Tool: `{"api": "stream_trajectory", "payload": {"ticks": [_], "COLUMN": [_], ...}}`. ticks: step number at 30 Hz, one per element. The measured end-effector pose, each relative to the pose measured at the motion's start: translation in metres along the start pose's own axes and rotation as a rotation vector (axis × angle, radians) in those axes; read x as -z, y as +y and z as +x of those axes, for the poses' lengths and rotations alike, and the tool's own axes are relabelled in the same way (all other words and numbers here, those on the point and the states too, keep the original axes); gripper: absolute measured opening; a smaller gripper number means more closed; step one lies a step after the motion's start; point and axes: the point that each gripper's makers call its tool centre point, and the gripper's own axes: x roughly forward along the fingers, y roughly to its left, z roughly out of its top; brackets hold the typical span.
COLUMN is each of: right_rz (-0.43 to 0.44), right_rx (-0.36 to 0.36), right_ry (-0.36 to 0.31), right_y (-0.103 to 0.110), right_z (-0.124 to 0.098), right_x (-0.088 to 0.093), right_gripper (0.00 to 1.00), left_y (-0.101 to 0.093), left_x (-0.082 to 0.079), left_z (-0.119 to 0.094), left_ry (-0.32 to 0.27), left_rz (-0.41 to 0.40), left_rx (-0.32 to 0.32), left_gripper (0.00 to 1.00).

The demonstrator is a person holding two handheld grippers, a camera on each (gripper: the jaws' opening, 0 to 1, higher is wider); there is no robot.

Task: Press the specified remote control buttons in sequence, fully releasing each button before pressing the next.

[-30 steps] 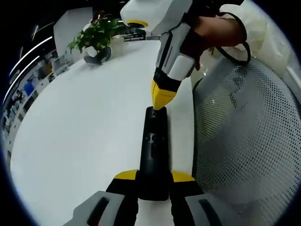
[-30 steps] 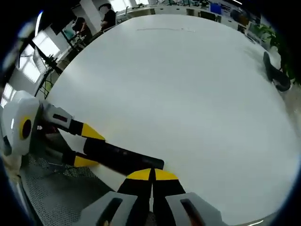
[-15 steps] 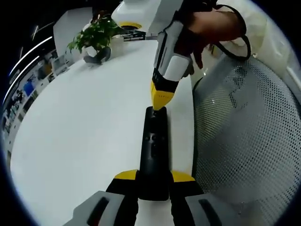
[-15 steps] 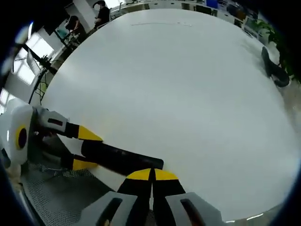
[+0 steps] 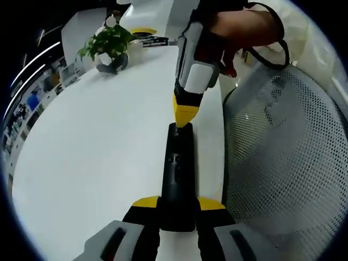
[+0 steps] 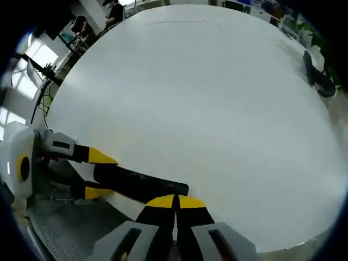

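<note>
1. I see the left hand-held gripper (image 5: 178, 209) clenched on the black remote (image 5: 178, 168), lying on the white bench (image 5: 98, 147).
2. My right hand-held gripper (image 6: 175, 202), jaws pressed together, has its tip on the remote's far end.

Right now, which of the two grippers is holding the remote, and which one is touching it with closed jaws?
The left gripper holds the remote between its jaws; the right gripper, jaws shut together, touches its far end.

a wide white table (image 5: 98, 141) is carrying the scene, its smooth top running off into the distance. a potted plant (image 5: 110, 46) is sitting on its far end, and a black remote control (image 5: 177, 174) is lying near its edge.
</note>
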Motion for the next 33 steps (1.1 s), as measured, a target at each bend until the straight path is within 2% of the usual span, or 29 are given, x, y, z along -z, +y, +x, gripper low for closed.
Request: {"api": "stream_trajectory", "payload": {"ticks": [2, 4, 12, 27, 33], "right_rz": [0.010, -0.018, 0.057, 0.015, 0.001], "right_rx": [-0.008, -0.015, -0.037, -0.065, -0.070], "right_ry": [-0.009, -0.014, -0.032, 0.009, 0.007], "right_y": [0.001, 0.002, 0.001, 0.009, 0.011], "right_z": [0.000, 0.000, -0.001, -0.003, 0.000], "right_x": [0.000, 0.000, 0.000, 0.004, -0.002], "right_gripper": [0.00, 0.00, 0.00, 0.00, 0.00], "left_y": [0.000, 0.000, 0.000, -0.001, -0.001], "left_x": [0.000, 0.000, 0.000, 0.000, 0.000], "left_z": [0.000, 0.000, 0.000, 0.000, 0.000], "left_ry": [-0.001, 0.000, -0.003, 0.004, 0.003], "left_rz": [-0.001, -0.003, -0.002, 0.003, 0.007], "left_rx": [0.000, 0.000, -0.001, 0.000, 0.001], "left_gripper": [0.24, 0.24, 0.24, 0.24, 0.24]}}
